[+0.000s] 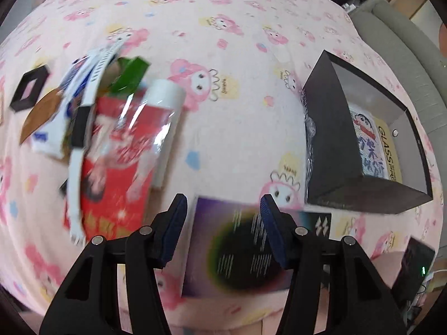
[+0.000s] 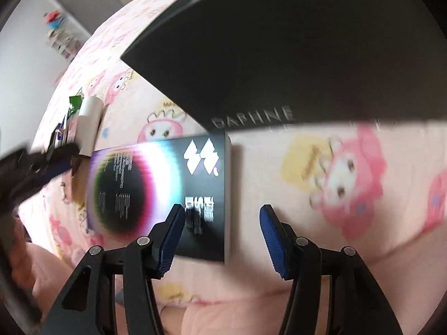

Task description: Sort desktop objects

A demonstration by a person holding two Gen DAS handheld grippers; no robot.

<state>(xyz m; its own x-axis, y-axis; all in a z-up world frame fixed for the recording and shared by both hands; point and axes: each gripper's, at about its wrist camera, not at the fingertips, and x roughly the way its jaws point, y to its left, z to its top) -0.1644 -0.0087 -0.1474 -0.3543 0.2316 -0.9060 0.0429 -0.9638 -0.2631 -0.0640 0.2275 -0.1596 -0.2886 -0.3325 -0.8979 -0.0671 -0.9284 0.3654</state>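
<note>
- Left wrist view is smeared on its left side; the heap of packets point(image 1: 111, 145) there reads only as red wrapper, clear film, a white strap and a green scrap, with no print legible.
- A white roll point(image 1: 167, 117) lies at the heap's right edge; its lower end is lost behind the flat box.
- Left gripper point(image 1: 222, 215): jaws apart, nothing between the pads; the flat box point(image 1: 240, 251) lies on the table point(image 1: 237, 111) below them, its near edge hidden by the fingers.
- Right gripper point(image 2: 222, 223): jaws apart and not pressing on anything; the flat box point(image 2: 167, 189) sits under the left finger, with its right edge between the jaws.
- In the right wrist view the left gripper point(image 2: 42, 170) shows as a dark blur at the picture's left edge, by the flat box's far end.
- Black box point(image 1: 363, 145), open-topped, stands on the table right of the flat box and apart from it. Inside: a cartoon-printed pack point(image 1: 368, 145) and a yellow pack point(image 1: 388, 150), its lettering cut off by the wall.
- Something in crinkled clear wrap point(image 1: 308, 139) is pressed against the black box's outer left wall; what it is cannot be told.
- In the right wrist view the black box point(image 2: 279, 55) fills the top, its interior unseen.
</note>
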